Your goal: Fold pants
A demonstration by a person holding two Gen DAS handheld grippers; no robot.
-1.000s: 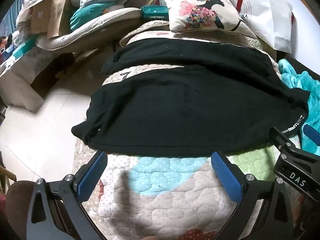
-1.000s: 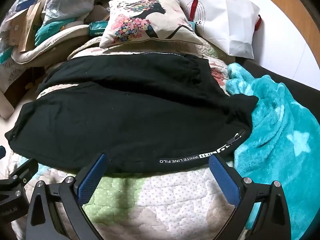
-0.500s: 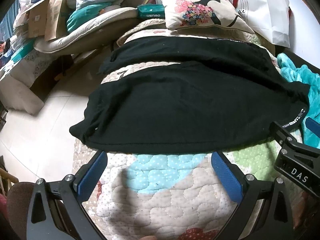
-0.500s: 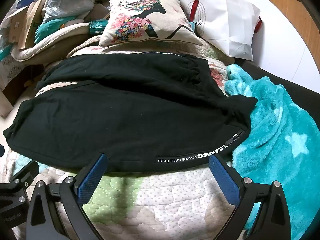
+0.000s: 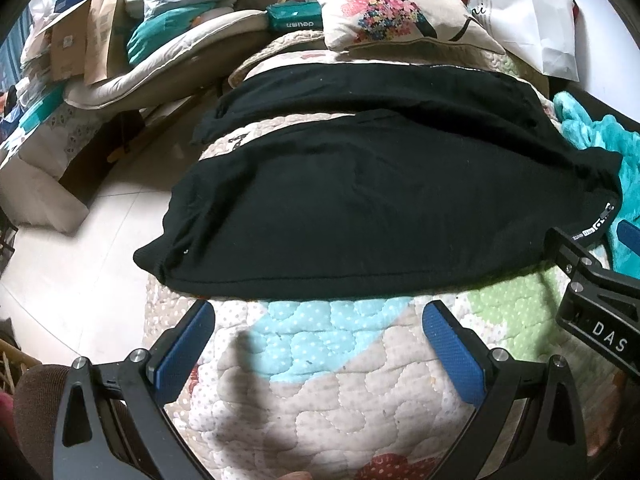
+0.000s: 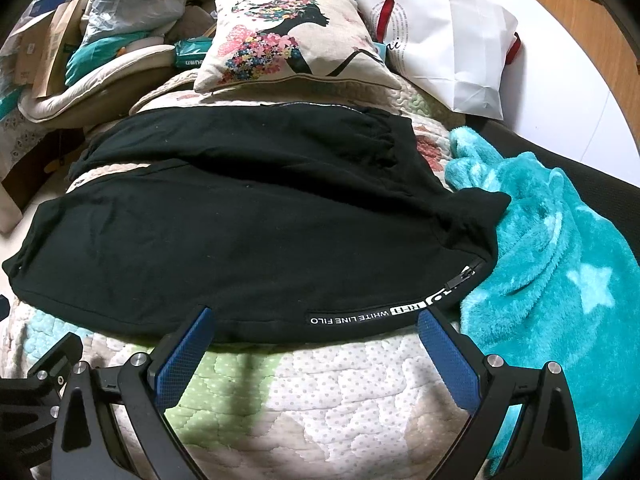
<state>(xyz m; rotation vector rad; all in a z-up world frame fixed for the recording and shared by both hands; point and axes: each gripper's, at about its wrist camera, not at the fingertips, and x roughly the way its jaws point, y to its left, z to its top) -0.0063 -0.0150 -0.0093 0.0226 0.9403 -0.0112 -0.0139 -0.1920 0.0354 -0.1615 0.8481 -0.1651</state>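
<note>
The black pants point(image 5: 360, 200) lie spread across the quilt point(image 5: 328, 360), the legs to the left and the waist probably at the teal blanket point(image 6: 560, 264). The left gripper point(image 5: 318, 330) and right gripper point(image 6: 314, 332) hover just before the near edge, jaws wide apart, holding nothing.

Black pants point(image 6: 248, 240) with white lettering are being shown on a dotted quilt point(image 6: 340, 380) patched in cream, green and pale blue. A teal, white-starred blanket point(image 6: 560, 280) and a floral-printed pillow point(image 6: 288, 36) are being seen.
</note>
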